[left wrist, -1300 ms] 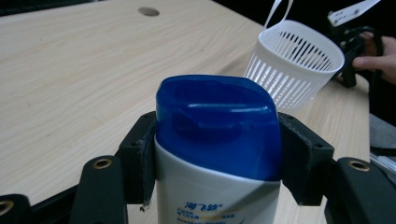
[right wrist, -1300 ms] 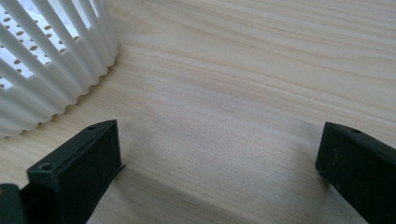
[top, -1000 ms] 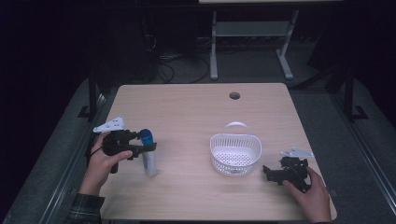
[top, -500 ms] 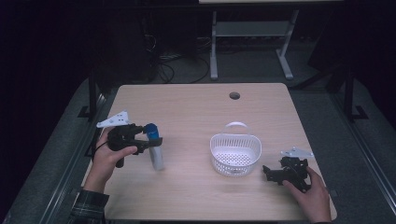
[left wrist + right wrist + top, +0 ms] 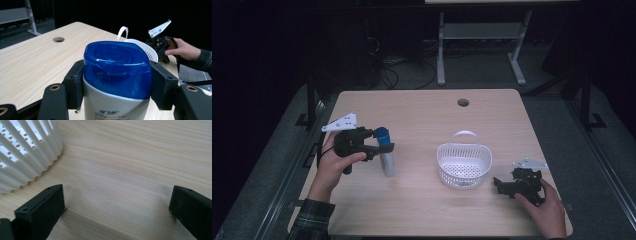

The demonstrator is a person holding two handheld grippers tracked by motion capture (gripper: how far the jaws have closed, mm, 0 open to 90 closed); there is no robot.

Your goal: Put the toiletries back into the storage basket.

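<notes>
Resting low at the table's near right edge, the right gripper [image 5: 501, 183] keeps its place, its jaws spread wide over bare wood just beside the one white slotted basket [image 5: 463, 165]. Farther left, the left gripper [image 5: 384, 141] clamps the blue cap of the single white shampoo bottle [image 5: 387, 162], which has swung from a tilt to upright and moved toward the basket. The wooden table [image 5: 422, 115] bears one round hole [image 5: 463, 102] at its far side.
</notes>
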